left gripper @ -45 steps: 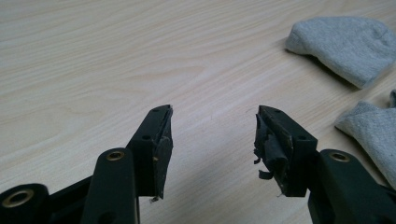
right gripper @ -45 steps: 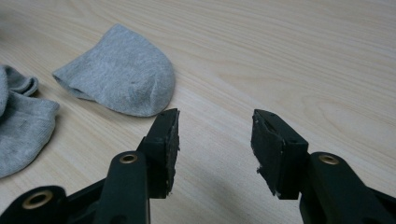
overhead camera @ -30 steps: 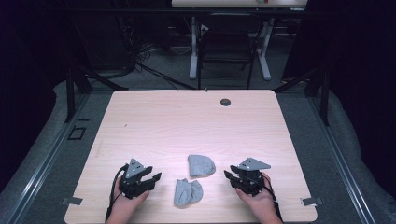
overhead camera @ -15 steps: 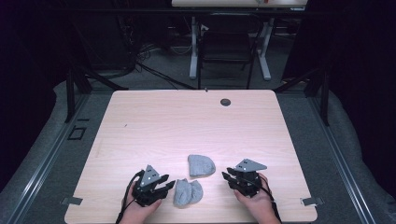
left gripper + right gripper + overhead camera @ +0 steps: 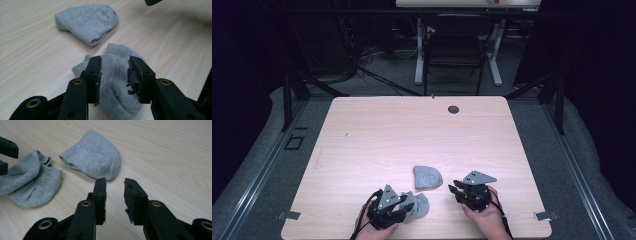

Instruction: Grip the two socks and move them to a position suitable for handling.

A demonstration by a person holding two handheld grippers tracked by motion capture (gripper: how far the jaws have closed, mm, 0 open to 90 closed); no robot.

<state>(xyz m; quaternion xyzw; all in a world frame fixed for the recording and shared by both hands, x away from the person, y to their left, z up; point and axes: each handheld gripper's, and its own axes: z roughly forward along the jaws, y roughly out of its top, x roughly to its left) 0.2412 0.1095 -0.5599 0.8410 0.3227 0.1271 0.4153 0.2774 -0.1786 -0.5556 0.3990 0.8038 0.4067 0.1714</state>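
Two grey socks lie on the wooden table (image 5: pixel 377 135). The near sock (image 5: pixel 421 206) (image 5: pixel 115 85) lies crumpled under my left gripper (image 5: pixel 406 203) (image 5: pixel 114 66). Its jaws stand open on either side of the sock's middle and have just been opening a little; the pads do not press on the cloth. The far sock (image 5: pixel 427 177) (image 5: pixel 87 21) (image 5: pixel 95 156) lies folded just ahead of my right gripper (image 5: pixel 454 189) (image 5: pixel 115 187). Its jaws are open, have just been closing, and hold nothing. The near sock (image 5: pixel 32 182) lies at the left in the right gripper view.
A small dark round hole (image 5: pixel 453 109) sits near the table's far edge. Behind the table stand white desk legs (image 5: pixel 418 50) and a dark chair (image 5: pixel 454 50). Both hands are close to the table's front edge.
My left gripper has moved to the right, from beside the near sock to over it. The right gripper has kept its place and its jaws have narrowed.
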